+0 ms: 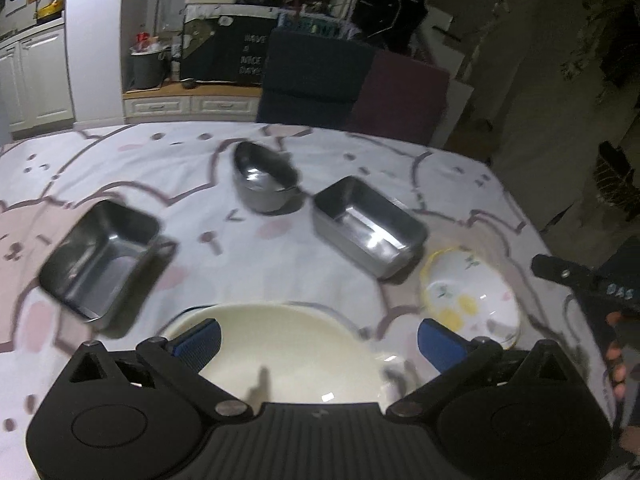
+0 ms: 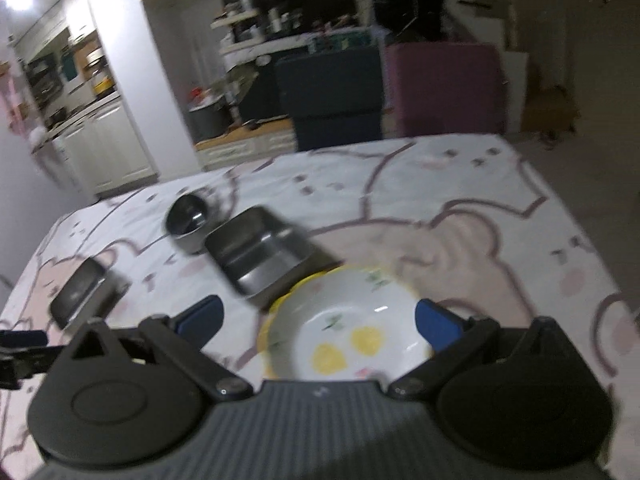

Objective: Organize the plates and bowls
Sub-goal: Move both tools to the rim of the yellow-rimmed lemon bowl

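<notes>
Dim room: white cabinets (image 1: 40, 80), cluttered shelves (image 2: 264, 28), two chairs (image 1: 316, 76).

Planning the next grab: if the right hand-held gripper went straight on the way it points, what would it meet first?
Most likely the flowered white bowl, lying between its open fingers; depth is unclear.

Shiny steel trays (image 1: 368, 224), glossy cream plate (image 1: 288, 356), printed cloth (image 1: 280, 256).

Flowered bowl (image 2: 348, 332) between wide blue pads (image 2: 434, 326)
</notes>
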### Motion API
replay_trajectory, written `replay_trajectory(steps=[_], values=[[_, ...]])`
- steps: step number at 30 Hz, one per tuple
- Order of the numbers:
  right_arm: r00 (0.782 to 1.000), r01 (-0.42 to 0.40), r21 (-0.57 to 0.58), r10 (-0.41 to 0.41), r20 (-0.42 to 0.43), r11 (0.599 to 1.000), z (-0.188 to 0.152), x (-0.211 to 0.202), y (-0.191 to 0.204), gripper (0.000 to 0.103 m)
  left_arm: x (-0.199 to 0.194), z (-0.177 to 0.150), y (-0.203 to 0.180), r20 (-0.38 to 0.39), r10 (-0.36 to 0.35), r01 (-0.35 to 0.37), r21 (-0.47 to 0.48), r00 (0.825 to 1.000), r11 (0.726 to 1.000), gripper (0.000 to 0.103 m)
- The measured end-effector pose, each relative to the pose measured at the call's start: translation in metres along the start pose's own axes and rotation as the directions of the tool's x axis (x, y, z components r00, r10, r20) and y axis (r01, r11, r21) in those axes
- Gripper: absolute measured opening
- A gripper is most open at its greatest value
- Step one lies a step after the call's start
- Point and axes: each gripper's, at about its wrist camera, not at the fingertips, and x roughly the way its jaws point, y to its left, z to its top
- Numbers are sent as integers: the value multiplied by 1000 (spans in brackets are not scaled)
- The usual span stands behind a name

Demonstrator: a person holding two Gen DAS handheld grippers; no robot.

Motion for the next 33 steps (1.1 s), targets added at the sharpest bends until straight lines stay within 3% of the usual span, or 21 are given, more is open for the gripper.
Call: replay_trajectory(steps=[4,9,23,29,33], values=[[998,45,-25,-44,34,999,2,3,-18,102,16,6,-29,2,-31,31,19,1000,999,103],[998,61,-22,-61,14,998,2,12,-38,102,43,10,-62,-25,-39,40,50,999,998,103],[991,110,8,-109,-72,994,3,44,-78,102,105,16,-110,-70,30,-26,57,997,998,103],[996,74,-65,-77,-53,995,-1,53,-77,103,111,14,-121,-27,-25,29,150,999,988,103],[993,86,-86,-93,-74,993,-3,64,-75,103,113,13,-123,-51,-89,97,195,995,976,103]])
